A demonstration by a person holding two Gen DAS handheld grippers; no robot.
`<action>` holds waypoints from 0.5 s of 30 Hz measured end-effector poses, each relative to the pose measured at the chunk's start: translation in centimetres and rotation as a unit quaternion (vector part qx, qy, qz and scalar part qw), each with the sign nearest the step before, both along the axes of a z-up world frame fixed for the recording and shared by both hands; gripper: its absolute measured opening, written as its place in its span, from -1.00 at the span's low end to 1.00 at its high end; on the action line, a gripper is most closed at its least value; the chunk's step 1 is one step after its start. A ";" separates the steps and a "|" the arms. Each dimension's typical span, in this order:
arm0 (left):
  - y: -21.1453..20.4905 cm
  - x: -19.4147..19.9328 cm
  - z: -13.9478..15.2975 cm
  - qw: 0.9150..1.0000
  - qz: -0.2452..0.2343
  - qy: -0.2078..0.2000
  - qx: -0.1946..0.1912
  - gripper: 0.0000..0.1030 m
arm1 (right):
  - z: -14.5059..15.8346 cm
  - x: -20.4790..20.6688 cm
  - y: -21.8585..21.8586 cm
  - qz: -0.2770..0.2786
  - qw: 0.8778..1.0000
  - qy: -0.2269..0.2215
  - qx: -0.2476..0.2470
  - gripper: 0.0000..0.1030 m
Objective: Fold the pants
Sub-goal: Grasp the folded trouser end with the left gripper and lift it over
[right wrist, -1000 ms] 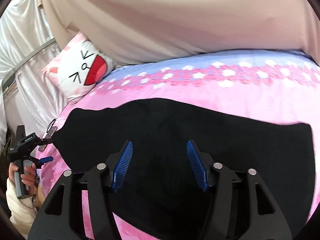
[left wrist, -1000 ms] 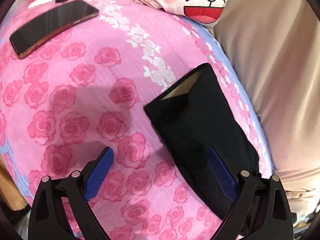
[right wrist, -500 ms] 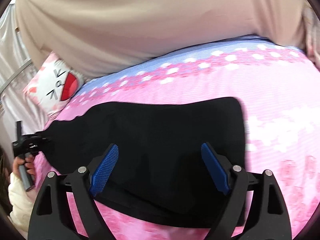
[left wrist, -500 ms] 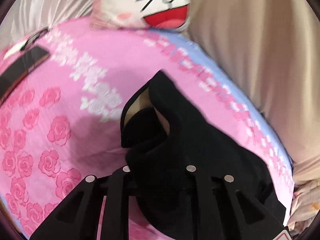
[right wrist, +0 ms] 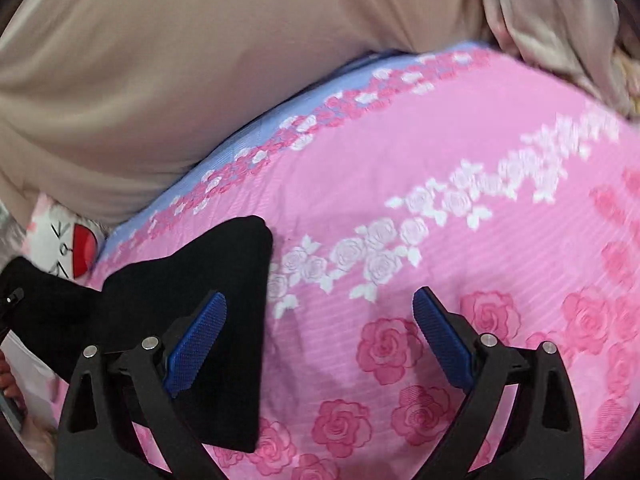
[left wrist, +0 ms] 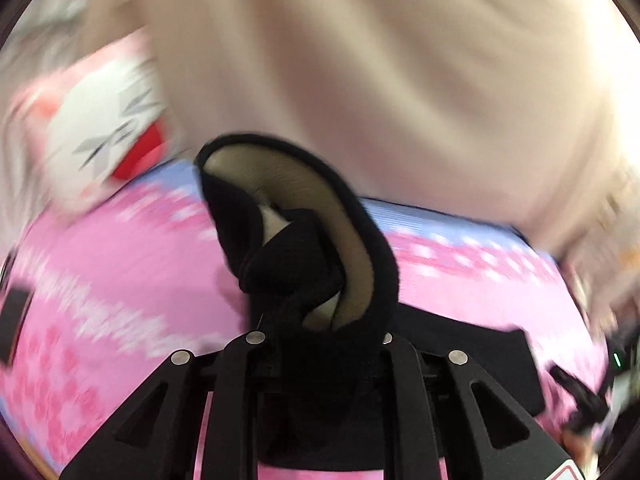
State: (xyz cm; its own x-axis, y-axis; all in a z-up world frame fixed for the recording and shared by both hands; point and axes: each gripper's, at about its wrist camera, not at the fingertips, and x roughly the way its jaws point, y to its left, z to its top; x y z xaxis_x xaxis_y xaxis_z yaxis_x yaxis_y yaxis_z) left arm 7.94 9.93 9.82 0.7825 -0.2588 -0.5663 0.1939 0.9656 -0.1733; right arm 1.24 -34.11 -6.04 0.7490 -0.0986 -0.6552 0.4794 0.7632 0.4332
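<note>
Left gripper (left wrist: 320, 336) raised, clamping pants (left wrist: 312, 264).

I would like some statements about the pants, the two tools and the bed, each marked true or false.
1. The left tool is shut on the black pants. True.
2. The right tool grips the pants. False: it stands open with nothing between its blue pads; only bed sheet lies between them.
3. The bed sheet is plain green. False: it is pink with roses.
4. The pants show a beige lining inside. True.
5. A cartoon-face pillow lies beyond the pants. True.
</note>
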 end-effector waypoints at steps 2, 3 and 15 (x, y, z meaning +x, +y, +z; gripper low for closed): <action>-4.1 -0.2 0.4 0.999 -0.050 0.001 0.010 -0.72 | 0.4 -0.3 0.0 0.003 1.000 -0.015 -0.001 0.80; -5.6 -0.1 0.4 0.998 -0.068 0.005 0.011 -0.72 | 0.5 -0.3 -0.1 0.003 1.000 -0.018 -0.003 0.80; -22.8 -1.2 -7.8 0.971 -0.202 0.104 0.074 -0.72 | 0.0 -1.5 -1.8 -0.002 0.995 -0.071 0.067 0.80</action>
